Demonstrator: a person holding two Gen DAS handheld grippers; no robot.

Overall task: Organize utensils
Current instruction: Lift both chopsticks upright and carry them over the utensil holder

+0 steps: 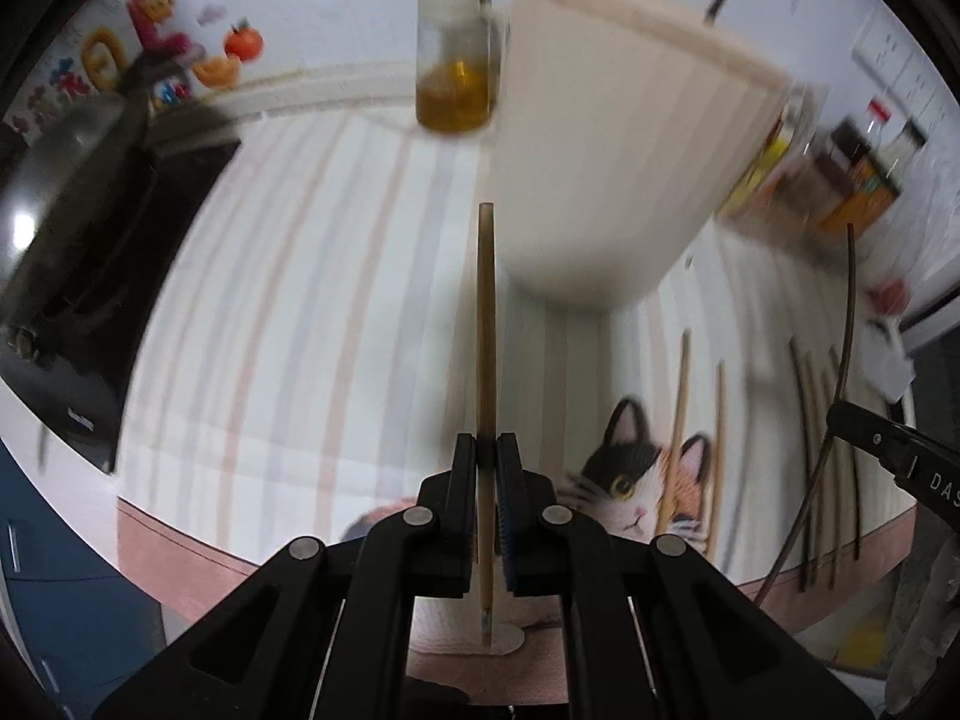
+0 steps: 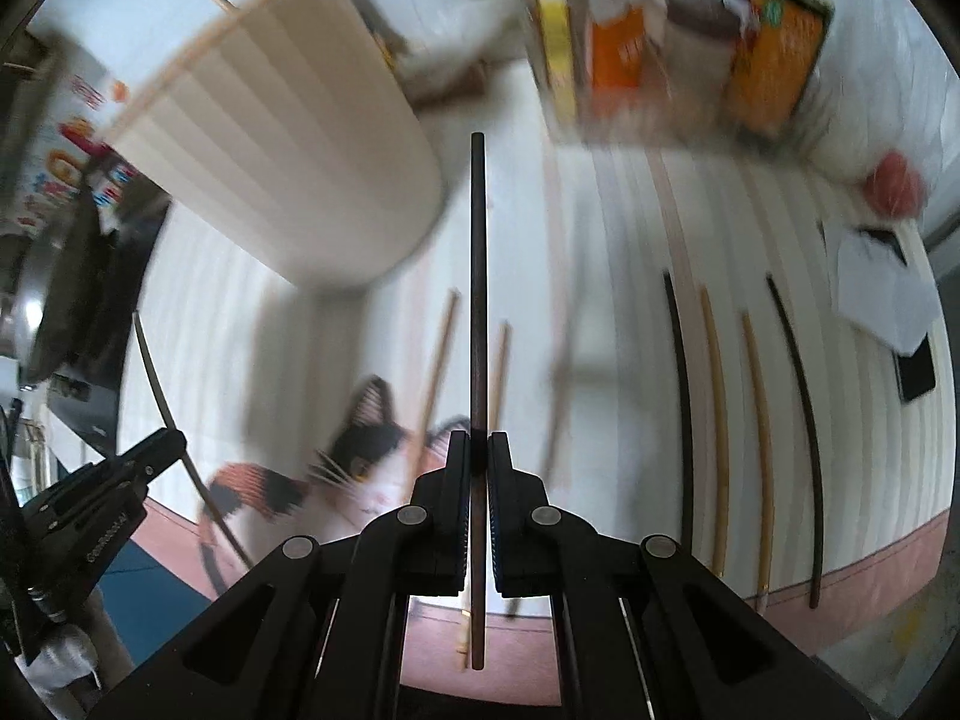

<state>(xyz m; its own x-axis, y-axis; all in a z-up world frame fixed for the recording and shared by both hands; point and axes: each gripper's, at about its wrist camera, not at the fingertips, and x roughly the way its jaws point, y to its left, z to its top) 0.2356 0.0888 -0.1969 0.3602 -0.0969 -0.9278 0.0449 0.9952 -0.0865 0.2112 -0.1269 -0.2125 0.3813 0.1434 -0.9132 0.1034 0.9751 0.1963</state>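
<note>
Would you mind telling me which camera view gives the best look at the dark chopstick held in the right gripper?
The right wrist view: the dark brown wooden chopstick runs straight up the frame, clamped in the right gripper, its whole length visible. The left wrist view shows it only as a thin dark curved line at the right edge, with one black finger of that gripper.

Chopsticks in the tools: 2. One light chopstick (image 1: 486,324), one dark chopstick (image 2: 477,312).

Loose chopsticks on the mat, right wrist view: 6. Two light ones over the cat print (image 2: 437,360) (image 2: 499,372); four in a row on the right, dark (image 2: 681,372), light (image 2: 717,396), light (image 2: 759,420), dark (image 2: 801,396).

White ribbed holder (image 2: 288,138): 1.

Oil jar (image 1: 454,54): 1.

Bottles and cartons at the back: blurred, no firm count.
</note>
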